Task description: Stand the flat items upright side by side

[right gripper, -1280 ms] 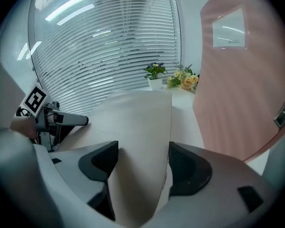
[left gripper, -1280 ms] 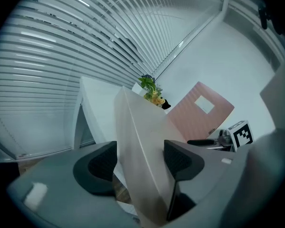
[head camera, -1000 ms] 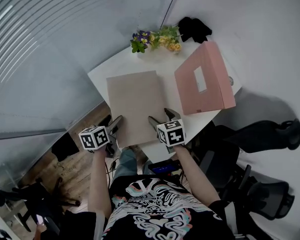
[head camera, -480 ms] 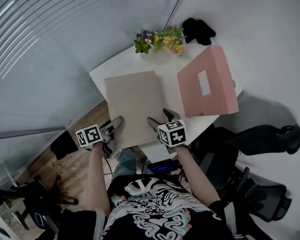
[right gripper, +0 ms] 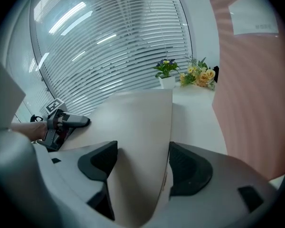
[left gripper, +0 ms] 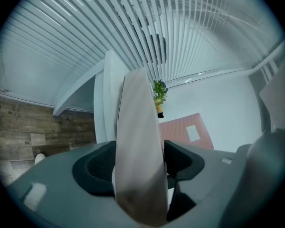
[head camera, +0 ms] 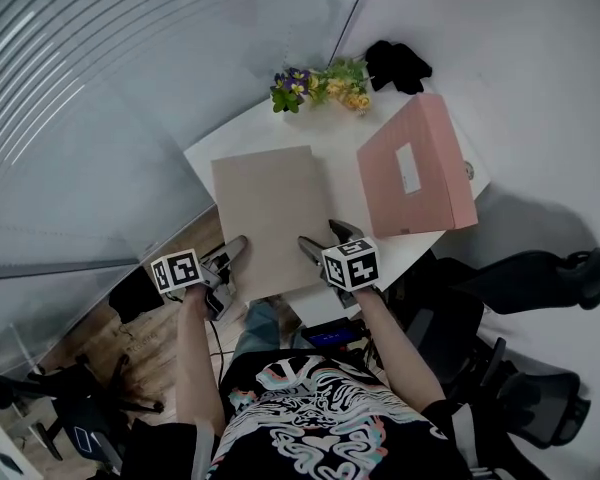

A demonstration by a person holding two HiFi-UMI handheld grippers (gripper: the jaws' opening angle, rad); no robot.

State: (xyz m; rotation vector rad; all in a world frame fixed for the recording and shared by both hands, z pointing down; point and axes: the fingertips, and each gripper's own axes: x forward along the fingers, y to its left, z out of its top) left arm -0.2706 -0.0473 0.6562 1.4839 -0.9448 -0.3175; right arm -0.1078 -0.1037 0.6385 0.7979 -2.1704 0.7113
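A flat beige box [head camera: 270, 218] lies on the white table [head camera: 345, 138], its near end overhanging the table's front edge. My left gripper [head camera: 230, 256] is at its near left corner. In the left gripper view the beige box's edge [left gripper: 137, 151] fills the gap between the jaws, which have just closed a little onto it. My right gripper [head camera: 320, 234] is at the near right corner, both pads against the beige box [right gripper: 142, 141]. A pink box [head camera: 415, 168] with a white label stands upright at the table's right.
A small pot of flowers [head camera: 320, 83] and a black object [head camera: 398, 63] sit at the table's far end near the window blinds. Black office chairs [head camera: 520, 268] stand to the right of the table. The person's legs are under the front edge.
My left gripper has rolled about its own line and its marker cube has shifted slightly left. The beige box and my right gripper stay where they were.
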